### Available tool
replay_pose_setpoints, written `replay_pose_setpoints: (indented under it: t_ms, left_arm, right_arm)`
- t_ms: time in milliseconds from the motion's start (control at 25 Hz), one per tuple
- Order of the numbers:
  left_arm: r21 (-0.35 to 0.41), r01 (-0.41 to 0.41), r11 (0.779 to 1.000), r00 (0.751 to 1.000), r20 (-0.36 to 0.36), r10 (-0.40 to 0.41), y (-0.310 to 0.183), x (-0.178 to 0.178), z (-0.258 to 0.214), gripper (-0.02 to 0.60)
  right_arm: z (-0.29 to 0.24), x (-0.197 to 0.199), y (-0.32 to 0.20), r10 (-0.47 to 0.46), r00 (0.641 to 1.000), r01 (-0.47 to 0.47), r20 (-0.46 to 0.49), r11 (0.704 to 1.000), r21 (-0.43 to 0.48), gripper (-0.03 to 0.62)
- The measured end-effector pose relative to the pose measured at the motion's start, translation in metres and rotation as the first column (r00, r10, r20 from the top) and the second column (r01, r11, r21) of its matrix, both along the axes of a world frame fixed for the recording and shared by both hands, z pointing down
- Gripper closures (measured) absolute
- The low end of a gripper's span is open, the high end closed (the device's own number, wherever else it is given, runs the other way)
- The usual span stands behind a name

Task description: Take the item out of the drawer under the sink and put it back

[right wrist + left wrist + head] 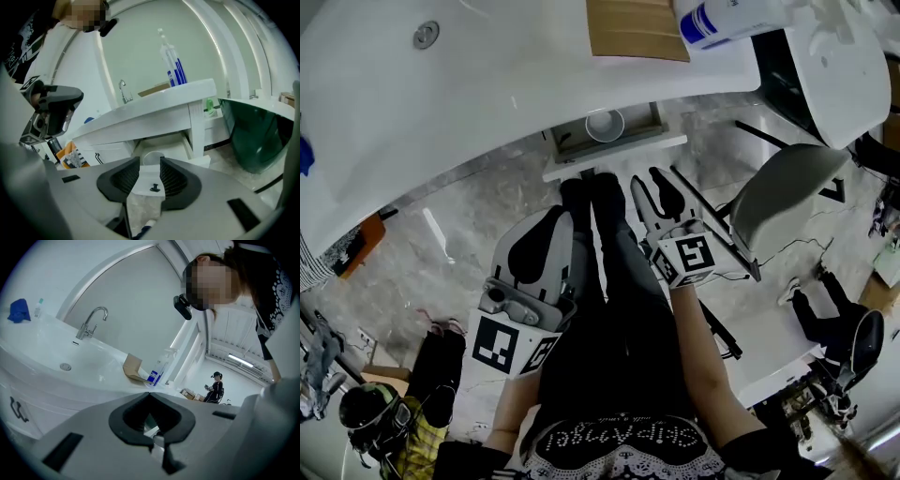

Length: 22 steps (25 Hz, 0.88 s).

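Straight ahead of the right gripper (647,176) and lower down sits the thing the task is about, what looks like a small white cup (605,125). It stands upright with its mouth up inside the open drawer (654,116), tucked under the edge of the sink counter (487,84). The right gripper's jaws are spread apart with nothing between them, and in the right gripper view the gap frames the drawer's front panel (614,157) with the cup just beyond and above it. So the line-up sideways is basically sorted. The cup is round, so there's no long axis to worry about, and any jaw angle across the rim should do. What matters, I'd guess, is that the front panel sits between the jaws and the cup. That means the reach probably has to go forward over the panel and then drop in from above, not push straight ahead. The left gripper (149,395) is off to the left side and a bit further back. Its jaw tips are together and not clamping anything, and it's aimed up at the counter instead of the drawer. The right one is clearly the nearer, better placed hand for this.
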<state>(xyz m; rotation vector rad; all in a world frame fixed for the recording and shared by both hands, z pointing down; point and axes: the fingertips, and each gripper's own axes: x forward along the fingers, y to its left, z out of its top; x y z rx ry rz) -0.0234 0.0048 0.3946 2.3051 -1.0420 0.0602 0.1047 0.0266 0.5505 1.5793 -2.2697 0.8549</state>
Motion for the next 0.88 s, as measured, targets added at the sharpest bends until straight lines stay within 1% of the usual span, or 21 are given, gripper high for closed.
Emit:
replay_pose_setpoints:
  t_ms: [200,320,480,560,720,880]
  left_arm:
    - [0.031,0.006,1.0,1.0,0.005,-0.006,-0.003,-0.008,-0.022,0.577]
    - [0.043,0.033,0.999,0.999,0.018,-0.034,-0.004,-0.017,-0.033,0.577]
    - [0.052,0.083,0.995,0.995,0.045,-0.085,-0.007,-0.036,-0.042,0.577]
    - [0.058,0.116,0.991,0.991,0.054,-0.12,-0.011,-0.045,-0.046,0.577]
    - [0.068,0.177,0.982,0.982,0.059,-0.181,-0.018,-0.056,-0.052,0.577]
    - [0.061,0.223,0.973,0.972,0.056,-0.226,-0.022,-0.063,-0.053,0.577]
  right_arm:
    - [-0.018,0.01,-0.025,0.002,0.999,-0.002,-0.045,1.0,0.01,0.45]
    - [-0.017,0.01,-0.045,-0.038,0.997,0.037,-0.069,0.999,-0.014,0.451]
    - [-0.006,0.001,-0.062,-0.093,0.992,0.087,-0.084,0.993,-0.074,0.451]
    - [0.006,-0.003,-0.07,-0.113,0.989,0.101,-0.092,0.987,-0.122,0.453]
    - [0.03,-0.011,-0.085,-0.164,0.98,0.138,-0.11,0.966,-0.217,0.454]
    - [0.049,-0.018,-0.095,-0.23,0.965,0.187,-0.124,0.939,-0.289,0.454]
